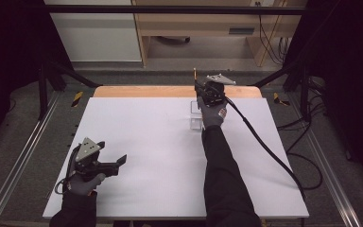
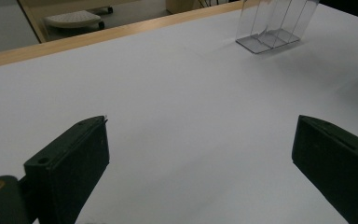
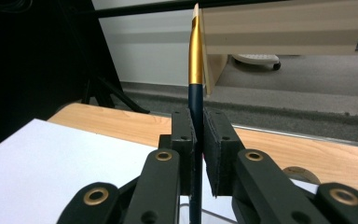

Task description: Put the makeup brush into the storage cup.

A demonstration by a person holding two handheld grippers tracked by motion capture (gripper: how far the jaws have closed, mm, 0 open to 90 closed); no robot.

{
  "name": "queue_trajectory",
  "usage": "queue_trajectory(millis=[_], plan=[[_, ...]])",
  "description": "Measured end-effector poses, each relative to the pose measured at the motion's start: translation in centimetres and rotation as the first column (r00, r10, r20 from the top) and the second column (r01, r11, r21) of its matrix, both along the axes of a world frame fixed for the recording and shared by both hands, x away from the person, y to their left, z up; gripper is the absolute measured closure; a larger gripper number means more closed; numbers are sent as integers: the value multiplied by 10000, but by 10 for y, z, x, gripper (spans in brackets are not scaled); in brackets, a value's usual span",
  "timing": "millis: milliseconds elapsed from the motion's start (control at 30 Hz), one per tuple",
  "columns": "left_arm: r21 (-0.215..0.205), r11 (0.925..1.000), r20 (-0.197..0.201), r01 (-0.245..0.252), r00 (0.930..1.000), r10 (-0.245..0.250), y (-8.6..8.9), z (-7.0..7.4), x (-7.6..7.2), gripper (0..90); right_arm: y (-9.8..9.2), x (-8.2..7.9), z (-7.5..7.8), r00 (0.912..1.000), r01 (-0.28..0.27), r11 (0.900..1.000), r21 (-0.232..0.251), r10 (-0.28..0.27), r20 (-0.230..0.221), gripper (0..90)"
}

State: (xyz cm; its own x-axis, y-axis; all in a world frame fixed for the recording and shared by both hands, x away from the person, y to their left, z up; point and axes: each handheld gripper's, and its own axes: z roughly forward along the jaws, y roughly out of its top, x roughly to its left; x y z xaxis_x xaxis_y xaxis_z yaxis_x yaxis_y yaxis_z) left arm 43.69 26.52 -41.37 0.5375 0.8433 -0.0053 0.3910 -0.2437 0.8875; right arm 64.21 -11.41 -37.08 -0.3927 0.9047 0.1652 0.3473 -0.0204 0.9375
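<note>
A paintbrush [image 3: 196, 60] with a dark blue handle, gold ferrule and pale tip stands upright, and my right gripper [image 3: 199, 135] is shut on its handle. In the high view that gripper [image 1: 200, 91] is at the far middle of the table, with the brush [image 1: 194, 75] pointing up just beyond a clear plastic holder [image 1: 196, 116]. The holder [image 2: 272, 28] has several upright clear dividers on a flat base. My left gripper [image 2: 200, 140] is open over bare white sheet with nothing between its jaws. It rests at the front left [image 1: 118, 163].
A white sheet [image 1: 146, 142] covers the table, with a wooden strip [image 1: 146, 91] along the far edge. The right gripper's black cable [image 1: 264, 142] trails across the right side of the sheet. Metal frame rails [image 1: 23, 156] run along both sides.
</note>
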Motion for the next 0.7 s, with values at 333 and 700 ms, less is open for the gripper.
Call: queue_trajectory(millis=[333, 700], plan=[[14, 10000, -2, -7, 10000, 7, 0, 0, 0, 33, 5, 0, -10, 10000, -39, 9997, -243, 38, -39, 834], [37, 10000, -5, 11, 10000, -11, -1, 0, 0, 33, 6, -4, -23, 9998, -46, 9998, -183, 43, -180, 834]])
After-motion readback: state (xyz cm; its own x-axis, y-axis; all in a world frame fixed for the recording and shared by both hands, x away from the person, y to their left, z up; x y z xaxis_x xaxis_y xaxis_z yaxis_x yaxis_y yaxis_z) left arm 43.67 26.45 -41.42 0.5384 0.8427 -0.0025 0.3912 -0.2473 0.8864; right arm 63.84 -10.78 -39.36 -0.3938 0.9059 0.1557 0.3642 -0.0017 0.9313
